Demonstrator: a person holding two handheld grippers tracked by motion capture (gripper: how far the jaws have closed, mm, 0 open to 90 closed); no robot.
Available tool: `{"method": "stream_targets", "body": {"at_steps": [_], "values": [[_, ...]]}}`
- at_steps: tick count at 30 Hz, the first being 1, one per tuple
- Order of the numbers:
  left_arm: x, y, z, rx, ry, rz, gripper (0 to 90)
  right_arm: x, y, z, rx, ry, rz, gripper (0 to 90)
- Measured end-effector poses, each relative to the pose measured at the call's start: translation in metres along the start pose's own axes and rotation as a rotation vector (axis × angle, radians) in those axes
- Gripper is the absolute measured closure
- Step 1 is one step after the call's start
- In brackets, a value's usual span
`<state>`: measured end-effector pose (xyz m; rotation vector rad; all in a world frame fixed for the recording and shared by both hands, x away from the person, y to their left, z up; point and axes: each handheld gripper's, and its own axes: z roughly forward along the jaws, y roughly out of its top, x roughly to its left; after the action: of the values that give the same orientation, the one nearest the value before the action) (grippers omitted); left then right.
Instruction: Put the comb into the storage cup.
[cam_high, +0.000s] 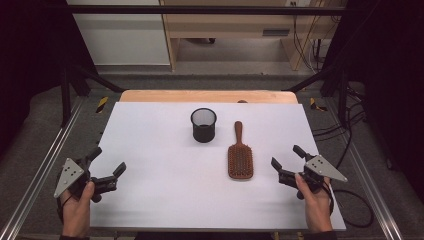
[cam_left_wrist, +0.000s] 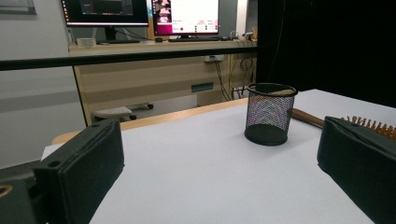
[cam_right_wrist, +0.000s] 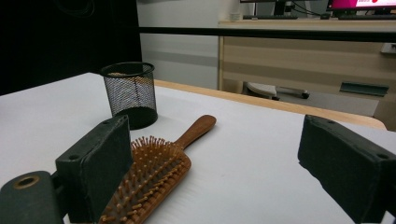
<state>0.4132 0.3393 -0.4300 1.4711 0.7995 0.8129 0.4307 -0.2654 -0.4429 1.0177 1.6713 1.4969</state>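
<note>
A black mesh cup stands upright near the middle of the white table. To its right lies a wooden hairbrush, bristles up, handle pointing away from me; its bristles peek past the right jaw in the left gripper view. My left gripper rests at the table's left edge, open and empty. At the right edge my right gripper is open too, with the brush head just to its left.
The white table top has a wooden strip along its far edge. Metal rails run along both sides. A black bar crosses overhead at the back, with desks and monitors beyond.
</note>
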Motion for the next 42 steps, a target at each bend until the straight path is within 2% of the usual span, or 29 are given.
{"method": "stream_targets", "body": {"at_steps": [9,15,18,21,25,28,34,42], "values": [[0.0,-0.001,0.001,0.004,0.0,-0.001,0.7,0.0,-0.001,0.002,0.02,0.0,0.015,10.7],[-0.001,-0.001,0.0,0.011,0.006,0.001,0.7,0.0,-0.003,0.007,0.059,0.0,0.03,10.8],[0.0,-0.002,-0.001,0.013,0.01,0.0,0.7,0.001,-0.001,0.014,0.101,-0.009,0.032,11.1],[0.0,-0.002,-0.001,0.013,0.01,0.0,0.7,0.0,0.004,0.023,0.153,-0.004,0.038,10.9],[0.0,-0.002,-0.001,0.015,0.01,0.002,0.8,-0.002,0.018,0.04,0.24,-0.001,0.017,10.7],[0.0,-0.002,-0.001,0.013,0.011,0.002,0.8,-0.003,0.032,0.056,0.282,0.022,-0.013,9.7],[-0.001,-0.002,-0.001,0.009,0.008,-0.002,0.8,-0.009,0.052,0.087,0.33,0.039,-0.04,10.9],[0.0,-0.002,-0.001,0.013,0.009,-0.001,0.8,-0.015,0.063,0.12,0.38,0.03,-0.047,14.5]]}}
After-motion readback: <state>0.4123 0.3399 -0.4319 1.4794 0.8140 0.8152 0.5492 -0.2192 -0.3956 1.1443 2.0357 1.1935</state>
